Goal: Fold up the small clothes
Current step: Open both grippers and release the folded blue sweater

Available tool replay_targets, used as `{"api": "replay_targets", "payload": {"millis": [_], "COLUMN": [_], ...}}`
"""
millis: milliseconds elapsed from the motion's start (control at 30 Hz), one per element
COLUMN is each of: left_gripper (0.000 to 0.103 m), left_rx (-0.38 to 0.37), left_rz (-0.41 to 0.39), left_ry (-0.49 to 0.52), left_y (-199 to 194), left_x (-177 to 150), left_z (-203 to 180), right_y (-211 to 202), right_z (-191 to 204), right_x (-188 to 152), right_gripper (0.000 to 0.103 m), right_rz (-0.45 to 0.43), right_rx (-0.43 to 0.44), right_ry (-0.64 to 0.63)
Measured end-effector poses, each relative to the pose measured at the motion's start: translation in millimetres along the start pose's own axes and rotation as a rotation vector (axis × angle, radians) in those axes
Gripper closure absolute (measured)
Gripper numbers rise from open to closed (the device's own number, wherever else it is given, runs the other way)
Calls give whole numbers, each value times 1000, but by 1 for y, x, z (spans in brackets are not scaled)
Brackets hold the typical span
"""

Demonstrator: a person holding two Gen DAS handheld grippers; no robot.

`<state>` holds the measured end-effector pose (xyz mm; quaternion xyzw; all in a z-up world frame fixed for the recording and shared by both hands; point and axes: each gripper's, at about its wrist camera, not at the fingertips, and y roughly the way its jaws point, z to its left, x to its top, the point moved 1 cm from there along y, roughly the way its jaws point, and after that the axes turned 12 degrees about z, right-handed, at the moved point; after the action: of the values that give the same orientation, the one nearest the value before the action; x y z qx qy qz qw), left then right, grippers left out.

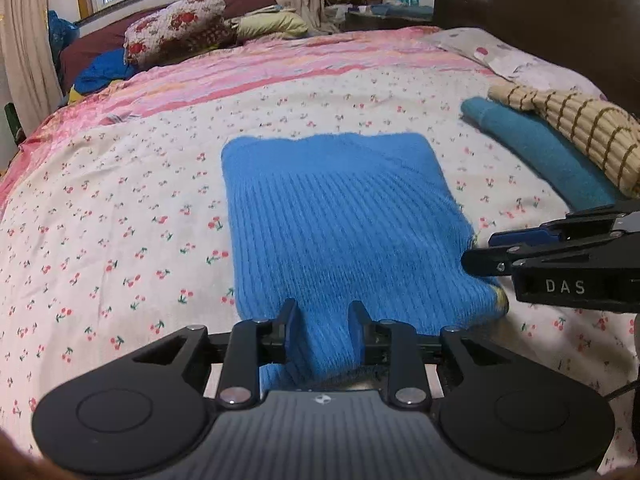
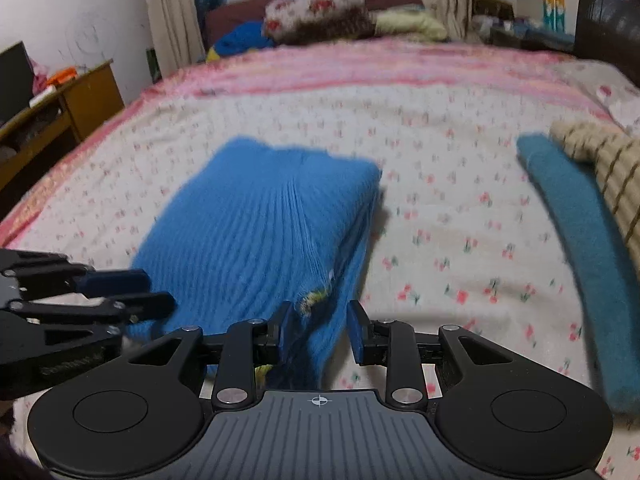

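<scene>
Two grippers share the load: on the bed (image 1: 120, 200) the blue sweater (image 1: 336, 208) lies half-folded mid-sheet, its near edge pinched by the left gripper (image 1: 324, 320) and right gripper (image 2: 318, 328), seemingly to fold it evenly.

We see the sweater (image 1: 340, 216) lying mid-bed (image 1: 120, 208), its near edge between both grippers (image 1: 324, 320) (image 2: 318, 322). Right of it lie two folded garments (image 1: 536, 148) (image 1: 576, 124); pillows (image 1: 172, 28) sit behind.
</scene>
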<state>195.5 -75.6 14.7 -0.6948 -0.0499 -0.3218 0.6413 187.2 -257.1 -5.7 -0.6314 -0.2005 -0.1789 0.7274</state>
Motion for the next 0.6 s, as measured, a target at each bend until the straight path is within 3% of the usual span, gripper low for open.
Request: {"api": "replay_targets", "payload": {"millis": [233,600], "left_gripper": [68,62], "left_rx": [1,12], "left_rz": [-20,-27], "left_ry": [-14,-43], "left_y": [-7,-7], "left_x": [-2,4], "left_z": [4,14], "right_y": [-13,-16], "right_z": [1,2], "right_x": [0,6], "right_gripper": [74,65], "right_rz": [-32,-48], "right_rx": [-8,-8], "right_ry": [10,12]}}
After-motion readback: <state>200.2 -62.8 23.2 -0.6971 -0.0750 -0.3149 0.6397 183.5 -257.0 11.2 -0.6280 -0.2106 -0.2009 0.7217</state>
